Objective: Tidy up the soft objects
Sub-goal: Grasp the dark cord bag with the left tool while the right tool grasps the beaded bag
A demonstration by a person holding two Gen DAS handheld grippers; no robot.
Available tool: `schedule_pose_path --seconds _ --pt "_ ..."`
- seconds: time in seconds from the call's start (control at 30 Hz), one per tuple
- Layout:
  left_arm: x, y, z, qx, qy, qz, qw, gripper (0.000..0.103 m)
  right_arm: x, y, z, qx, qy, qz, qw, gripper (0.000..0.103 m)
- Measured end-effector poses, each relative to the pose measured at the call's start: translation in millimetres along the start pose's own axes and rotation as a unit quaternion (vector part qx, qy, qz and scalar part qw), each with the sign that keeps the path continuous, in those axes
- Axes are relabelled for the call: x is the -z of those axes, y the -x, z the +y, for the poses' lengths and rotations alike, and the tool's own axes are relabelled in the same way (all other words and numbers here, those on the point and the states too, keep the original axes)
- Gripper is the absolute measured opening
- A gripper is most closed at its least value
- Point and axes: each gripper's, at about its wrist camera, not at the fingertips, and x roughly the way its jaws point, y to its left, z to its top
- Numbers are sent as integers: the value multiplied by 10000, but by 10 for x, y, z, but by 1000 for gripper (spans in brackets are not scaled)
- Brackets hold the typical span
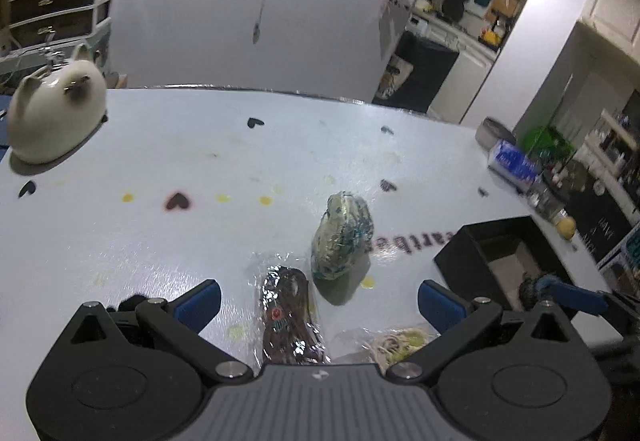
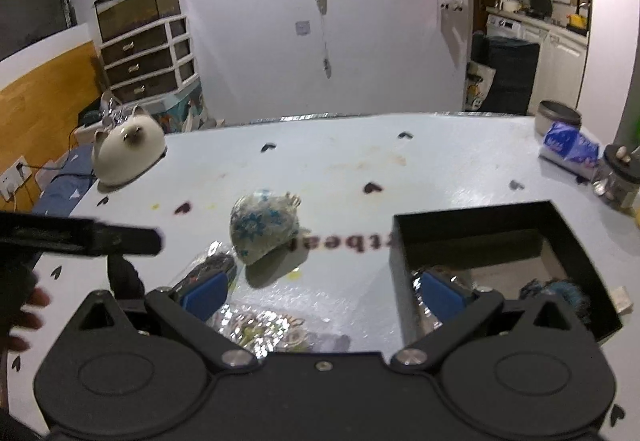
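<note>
My left gripper (image 1: 320, 305) is open low over the table, with nothing held. Between its blue pads lies a dark brown packet (image 1: 290, 317) in clear wrap. Just beyond stands a blue-and-white floral bundle (image 1: 342, 237), and a pale stringy packet (image 1: 396, 341) lies to the right. My right gripper (image 2: 326, 293) is also open and empty, straddling the left wall of a black box (image 2: 400, 241). Inside the box lie a shiny wrapped packet (image 2: 430, 315) and a dark blue fuzzy thing (image 2: 560, 293). The floral bundle (image 2: 264, 227) sits ahead and to the left.
A white cat-shaped ornament (image 1: 56, 113) stands at the far left of the table. A blue tissue pack (image 2: 568, 149), a metal tin (image 2: 558, 117) and a jar (image 2: 618, 177) line the right edge. A hand (image 2: 24, 313) shows at the left.
</note>
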Motion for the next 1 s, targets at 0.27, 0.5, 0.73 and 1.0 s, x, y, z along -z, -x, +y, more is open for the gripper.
schedule_pose_path --seconds 0.27,0.5,0.73,1.0 --pt "-98 -658 24 -280 -286 749 9964 103 122 -141 182 -53 241 561 9981 103" --pt "-3 -1045 62 -443 -417 1248 9903 99 105 -355 208 -20 -51 1026 9947 103" --pt "82 -1120 93 -588 -653 1325 9873 67 90 -716 324 -131 -350 1620 9861 103" --pt "100 -982 257 -577 -620 1199 9892 47 146 -988 524 -23 -135 2048 9787 103"
